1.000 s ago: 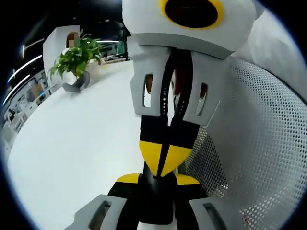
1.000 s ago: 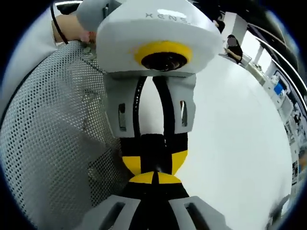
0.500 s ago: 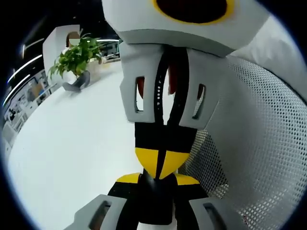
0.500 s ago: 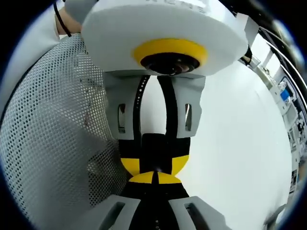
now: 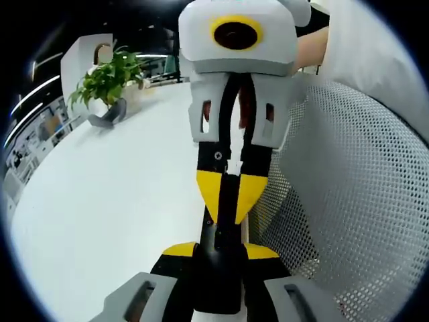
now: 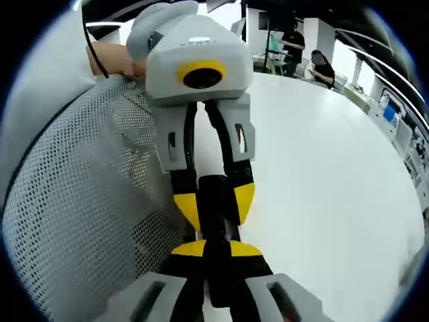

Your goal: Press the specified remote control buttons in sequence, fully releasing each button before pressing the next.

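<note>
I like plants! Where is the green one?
In the left gripper view, the potted plant sits far up on the left, at the back edge of the white table.

An open-plan office or lab: a broad white tabletop (image 5: 114, 201), a leafy green potted plant in a grey pot (image 5: 106, 84), a white perforated mesh chair back (image 5: 362, 201), and people standing at distant workstations (image 6: 322, 67).

Left gripper view: potted green leafy plant (image 5: 106, 84) upper left on the broad white bench (image 5: 100, 208); perforated white mesh chair back (image 5: 348, 215) at right, bench's edge.
</note>
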{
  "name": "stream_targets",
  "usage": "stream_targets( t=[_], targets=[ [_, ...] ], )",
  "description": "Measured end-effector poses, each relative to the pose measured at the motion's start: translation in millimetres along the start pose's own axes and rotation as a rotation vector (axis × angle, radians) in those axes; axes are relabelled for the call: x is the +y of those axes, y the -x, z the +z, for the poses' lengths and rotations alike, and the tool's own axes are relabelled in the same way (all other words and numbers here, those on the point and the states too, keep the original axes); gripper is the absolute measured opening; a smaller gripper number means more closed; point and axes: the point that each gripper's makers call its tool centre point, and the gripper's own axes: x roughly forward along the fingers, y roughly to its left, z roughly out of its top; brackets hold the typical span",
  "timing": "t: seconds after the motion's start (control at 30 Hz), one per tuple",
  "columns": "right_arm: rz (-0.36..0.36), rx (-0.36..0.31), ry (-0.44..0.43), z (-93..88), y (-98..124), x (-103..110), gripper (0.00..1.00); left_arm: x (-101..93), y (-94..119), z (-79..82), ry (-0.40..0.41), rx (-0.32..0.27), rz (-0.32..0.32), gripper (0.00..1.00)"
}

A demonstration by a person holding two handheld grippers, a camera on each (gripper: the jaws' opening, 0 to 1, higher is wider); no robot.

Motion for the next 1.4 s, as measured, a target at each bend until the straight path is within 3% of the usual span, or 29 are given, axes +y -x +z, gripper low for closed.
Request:
stream_targets(
  t=[0.1,0.33,0.43,0.6,1.23,1.4],
  targets=[
    [-0.014,0.013,0.004,-7.4,0,-2,0.18,-0.2,0,-0.1,0.0,-0.001,0.0,0.24],
    [-0.015,0.028,0.002,-12.5,-3,-7,0.22,-0.5,0,-0.4,0.003,-0.004,0.002,0.25],
    [-0.01,0.034,0.012,-18.0,-4,-7,0.22,-0.5,0,-0.6,0.006,-0.009,0.004,0.25],
    [0.003,-0.028,-0.02,-19.1,1,-8,0.22,-0.6,0,-1.0,0.01,-0.016,0.013,0.25],
    [-0.013,-0.012,0.029,-19.2,-3,-11,0.21,6.5,-1,-2.6,0.047,0.008,0.046,0.26],
    [-0.018,-0.025,0.012,-16.4,-5,-13,0.22,12.4,5,-3.9,0.118,0.027,0.044,0.26]
  ],
)
